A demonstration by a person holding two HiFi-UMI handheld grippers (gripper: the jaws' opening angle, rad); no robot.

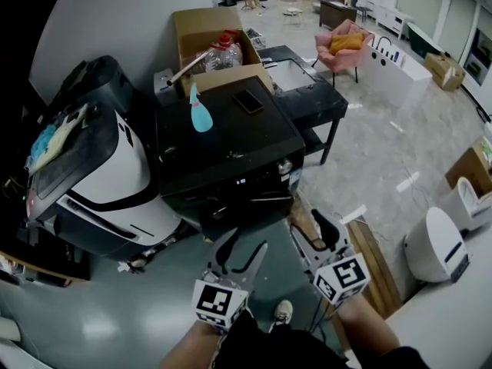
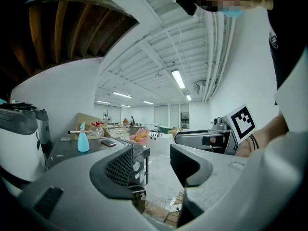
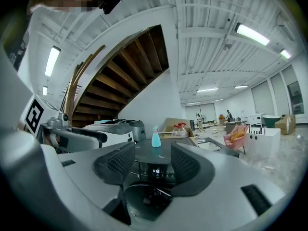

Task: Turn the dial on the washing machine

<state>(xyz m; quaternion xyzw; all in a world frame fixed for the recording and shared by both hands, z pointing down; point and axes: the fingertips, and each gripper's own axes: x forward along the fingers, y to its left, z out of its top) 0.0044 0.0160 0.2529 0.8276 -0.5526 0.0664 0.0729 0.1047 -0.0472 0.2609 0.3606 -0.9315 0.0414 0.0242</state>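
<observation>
Black washing machine, blue spray bottle on top; left gripper, right gripper facing its front, jaws apart, nothing held.

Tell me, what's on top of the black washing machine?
On the washing machine, a light-blue spray bottle stands and a dark phone lies. A cardboard box flap covers its back edge.

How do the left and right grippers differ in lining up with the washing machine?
The right gripper looks square at the front of the washing machine, its lit display between the jaws; the left gripper looks past the machine's corner, floor between its jaws. In the head view the left gripper is before the front's middle, the right gripper off its right corner. Both are open, empty.
</observation>
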